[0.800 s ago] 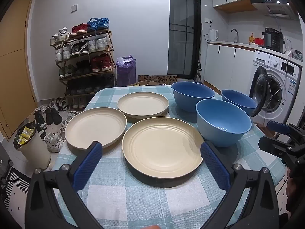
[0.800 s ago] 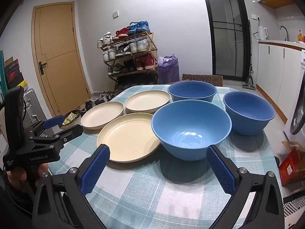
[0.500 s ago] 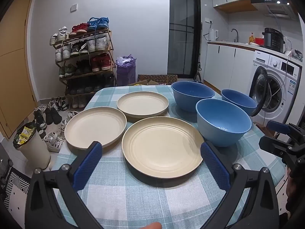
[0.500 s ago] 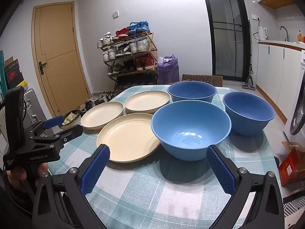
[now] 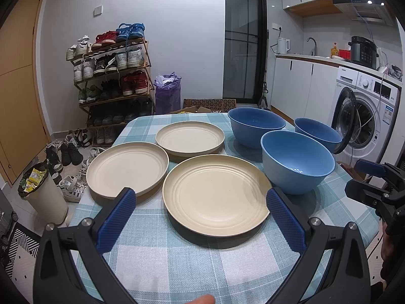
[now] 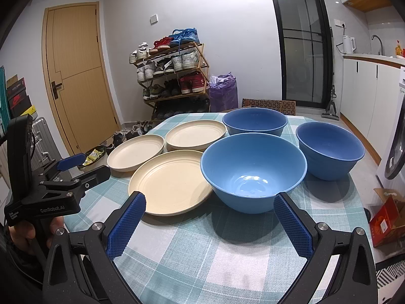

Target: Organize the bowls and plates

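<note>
- Moving hardly at all since the earlier frames: creeping only a touch closer to the nearest plate (image 5: 215, 195) with the left gripper (image 5: 202, 215), so standing at the very start of the task, nothing lifted or stacked yet.
- Hovering low over the near edge of the checked table (image 5: 177, 261), left gripper spread wide and gripping nothing, its blue pads (image 5: 116, 217) flanking the nearest plate without touching it.
- Hovering likewise with the right gripper (image 6: 207, 223), spread wide and empty, lined up on the nearest bowl (image 6: 253, 172) just right of that plate.
- Counting three blue bowls: the light one beside the nearest plate, a darker far bowl (image 6: 254, 121) behind it, a darker right bowl (image 6: 329, 149) farther right, well apart from the plate.
- Counting three cream plates: the nearest one, a left plate (image 5: 127, 168) just beside it, and a far plate (image 5: 189, 138) just behind, possibly touching its rim.
- Judging stacking plates on plates and nesting bowls in bowls as the work ahead.
</note>
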